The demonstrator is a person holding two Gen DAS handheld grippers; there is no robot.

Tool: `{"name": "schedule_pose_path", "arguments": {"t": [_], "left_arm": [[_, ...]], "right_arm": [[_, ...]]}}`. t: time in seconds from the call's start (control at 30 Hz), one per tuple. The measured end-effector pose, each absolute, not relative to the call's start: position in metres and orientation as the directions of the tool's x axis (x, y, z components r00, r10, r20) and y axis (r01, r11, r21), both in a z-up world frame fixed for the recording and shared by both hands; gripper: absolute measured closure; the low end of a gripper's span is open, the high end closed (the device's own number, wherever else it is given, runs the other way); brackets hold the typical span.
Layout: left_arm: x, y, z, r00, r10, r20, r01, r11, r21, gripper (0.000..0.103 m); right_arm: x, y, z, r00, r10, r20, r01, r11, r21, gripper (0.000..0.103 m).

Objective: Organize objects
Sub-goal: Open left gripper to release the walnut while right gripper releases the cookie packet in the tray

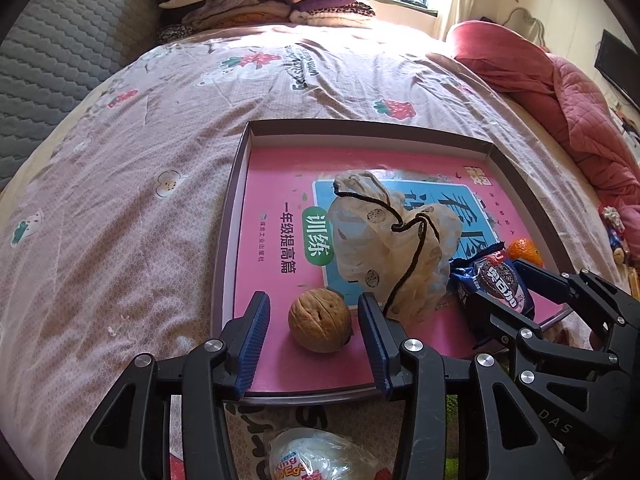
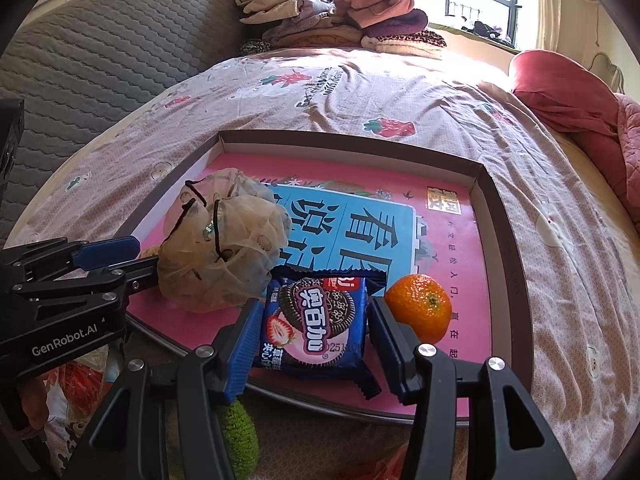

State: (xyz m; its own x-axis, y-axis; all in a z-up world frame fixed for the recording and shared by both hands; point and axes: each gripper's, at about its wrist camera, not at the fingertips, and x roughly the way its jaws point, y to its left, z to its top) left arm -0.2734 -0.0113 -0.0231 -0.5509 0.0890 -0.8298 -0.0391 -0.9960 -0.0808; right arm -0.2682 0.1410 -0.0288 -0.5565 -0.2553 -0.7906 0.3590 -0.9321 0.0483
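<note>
Nearest the left claw [image 1: 314, 338], below its arms and outside the tray, lies a wrapped egg-shaped sweet [image 1: 316, 458] on the bed. The left claw stands wide, its two blue pads on either side of a walnut [image 1: 320, 319] without touching it; the walnut rests on the pink book cover [image 1: 276, 184] that lines the tray [image 1: 228, 240]. Just past the claw's right finger sits a crumpled mesh pouch [image 1: 394, 240] with a dark drawstring, its cord trailing down to that finger.

The right claw [image 2: 314, 334] is also wide, with a blue cookie packet [image 2: 316, 322] lying flat between its pads; whether the pads touch the wrapper cannot be told. Just right of its right finger, close against it, sits a small orange [image 2: 420, 306]. Left of this claw and a little ahead, the mesh pouch [image 2: 224, 248] bulges, and the left claw [image 2: 116, 254] reaches in from the side behind it. A green fuzzy thing [image 2: 240, 436] pokes out under the right claw's left arm, outside the tray's [image 2: 508, 248] near rim.

Beyond the tray spreads a pink bedspread [image 1: 160, 128] printed with strawberries. To the far right lies a red quilt [image 1: 560, 92], and farthest off a heap of folded clothes [image 2: 340, 20] is stacked below the window.
</note>
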Motion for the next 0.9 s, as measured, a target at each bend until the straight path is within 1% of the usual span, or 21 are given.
{"name": "schedule_pose_path", "arguments": {"t": [0.13, 0.2, 0.6, 0.7, 0.9], "left_arm": [[-0.272, -0.011, -0.022, -0.552, 0.081, -0.830, -0.034, -0.997, -0.074, 0.048], [-0.271, -0.011, -0.020, -0.554, 0.072, -0.829, -0.029, -0.997, -0.067, 0.046], [-0.266, -0.007, -0.013, -0.559, 0.080, -0.825, -0.035, -0.997, -0.073, 0.044], [-0.265, -0.006, -0.011, -0.561, 0.078, -0.824, -0.034, -0.997, -0.071, 0.038], [-0.263, -0.008, -0.004, -0.567, 0.082, -0.820, -0.031, -0.996, -0.078, 0.036]], "right_arm": [[-0.267, 0.142, -0.026, -0.562, -0.258, -0.785, 0.357, -0.933, 0.051, 0.049], [-0.267, 0.143, -0.024, -0.565, -0.261, -0.783, 0.356, -0.933, 0.054, 0.049], [-0.265, 0.147, -0.016, -0.583, -0.262, -0.770, 0.345, -0.937, 0.057, 0.049], [-0.265, 0.148, -0.015, -0.588, -0.260, -0.766, 0.342, -0.938, 0.057, 0.049], [-0.266, 0.154, -0.009, -0.595, -0.266, -0.758, 0.332, -0.941, 0.069, 0.049]]}}
